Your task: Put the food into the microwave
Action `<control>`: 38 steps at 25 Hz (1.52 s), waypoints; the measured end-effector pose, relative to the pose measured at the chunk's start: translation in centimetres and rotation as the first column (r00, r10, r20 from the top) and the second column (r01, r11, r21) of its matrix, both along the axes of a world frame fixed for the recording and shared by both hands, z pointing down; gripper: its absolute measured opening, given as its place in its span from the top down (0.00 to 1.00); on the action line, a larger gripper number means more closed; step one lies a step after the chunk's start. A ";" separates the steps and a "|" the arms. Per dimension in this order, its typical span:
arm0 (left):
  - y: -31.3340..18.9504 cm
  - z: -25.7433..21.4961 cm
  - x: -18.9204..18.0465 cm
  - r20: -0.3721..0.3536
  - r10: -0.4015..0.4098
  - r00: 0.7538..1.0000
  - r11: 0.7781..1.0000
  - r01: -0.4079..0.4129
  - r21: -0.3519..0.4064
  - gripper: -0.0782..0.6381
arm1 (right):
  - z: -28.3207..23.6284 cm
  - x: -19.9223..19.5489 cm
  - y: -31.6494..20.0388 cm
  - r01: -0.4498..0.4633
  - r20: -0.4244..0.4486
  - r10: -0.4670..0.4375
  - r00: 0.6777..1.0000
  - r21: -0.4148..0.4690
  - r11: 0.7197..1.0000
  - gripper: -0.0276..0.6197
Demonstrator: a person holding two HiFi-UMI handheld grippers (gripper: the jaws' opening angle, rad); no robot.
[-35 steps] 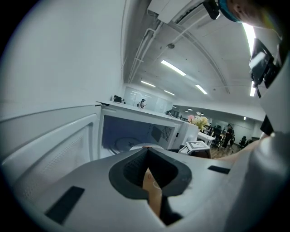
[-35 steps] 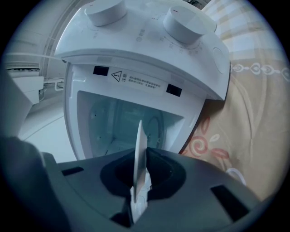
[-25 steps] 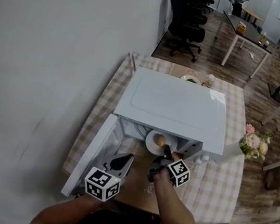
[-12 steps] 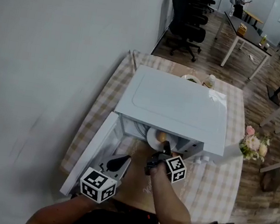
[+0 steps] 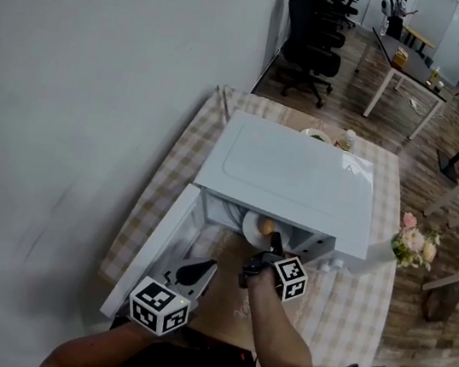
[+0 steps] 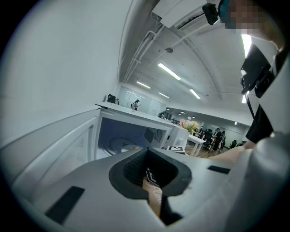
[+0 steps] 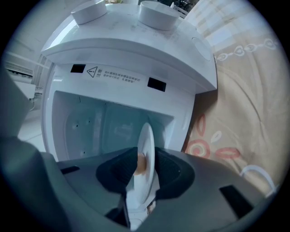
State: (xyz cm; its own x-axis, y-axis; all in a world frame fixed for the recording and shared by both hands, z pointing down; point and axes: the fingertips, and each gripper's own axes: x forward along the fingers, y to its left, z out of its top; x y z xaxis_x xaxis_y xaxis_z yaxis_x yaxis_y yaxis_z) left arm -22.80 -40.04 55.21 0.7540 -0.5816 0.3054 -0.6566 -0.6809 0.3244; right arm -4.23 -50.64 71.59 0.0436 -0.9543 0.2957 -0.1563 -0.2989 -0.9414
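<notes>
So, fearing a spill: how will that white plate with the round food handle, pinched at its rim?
Probably rigid: the plate shows no bend in the right gripper, pinched only at the rim. The round food sits loose, so it may roll if tilted. Likely breakable.

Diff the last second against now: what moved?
The right claw pushed the plate with the food a little deeper into the microwave, keeping its grip on the rim. The left claw stayed shut and empty beside the open door. Nothing was let go.
</notes>
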 end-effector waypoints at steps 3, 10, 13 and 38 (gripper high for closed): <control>0.2 0.1 -0.1 0.000 -0.001 1.000 1.000 0.001 0.001 0.88 | 0.0 0.5 0.3 -0.017 0.010 0.017 1.000 -0.010 1.000 0.79; 0.4 -0.1 0.2 -0.014 -0.003 1.000 1.000 0.003 0.008 0.88 | -0.1 1.2 3.1 -0.007 -0.025 0.006 1.000 -0.024 1.000 0.79; 0.7 -0.1 0.6 -0.026 0.001 1.000 1.000 0.000 0.007 0.88 | -0.1 1.0 4.4 0.017 -0.043 -0.017 0.999 -0.017 1.000 0.81; 1.4 0.1 -0.8 0.006 -0.022 1.000 0.999 0.021 0.028 0.88 | 0.2 -1.1 0.2 0.111 -0.095 -0.114 0.989 -0.041 0.993 0.91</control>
State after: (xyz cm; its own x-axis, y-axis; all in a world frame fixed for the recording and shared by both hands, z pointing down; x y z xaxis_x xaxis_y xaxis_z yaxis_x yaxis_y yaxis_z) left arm -23.62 -38.63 55.36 0.7391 -0.6061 0.2937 -0.6734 -0.6753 0.3009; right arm -5.32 -50.47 71.82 -0.0336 -0.9438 0.3288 -0.2807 -0.3068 -0.9094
